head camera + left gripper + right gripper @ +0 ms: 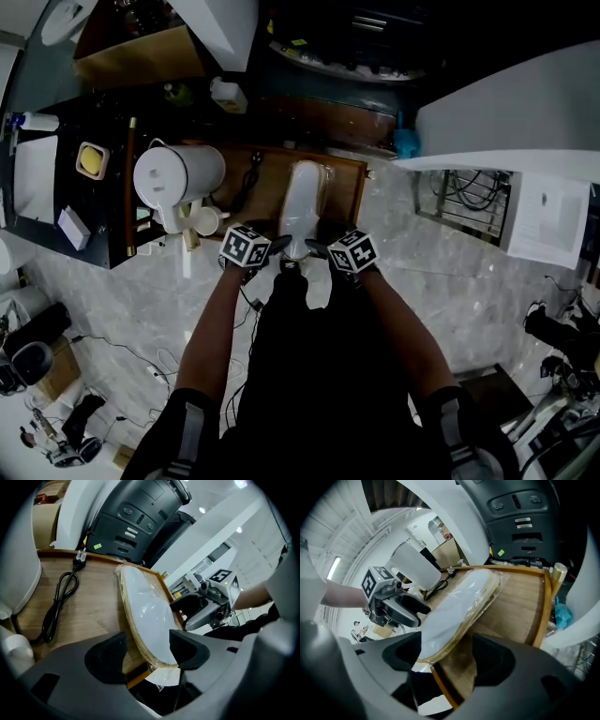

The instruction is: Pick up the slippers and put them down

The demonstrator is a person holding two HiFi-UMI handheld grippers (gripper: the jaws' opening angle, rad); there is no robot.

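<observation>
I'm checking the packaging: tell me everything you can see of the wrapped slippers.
The slippers are a long, flat, white pack with a tan sole edge, sealed in clear crinkled plastic. They lie flat on the wooden table, near end overhanging its edge. The left gripper and right gripper, jaws open, straddle that end.
</observation>
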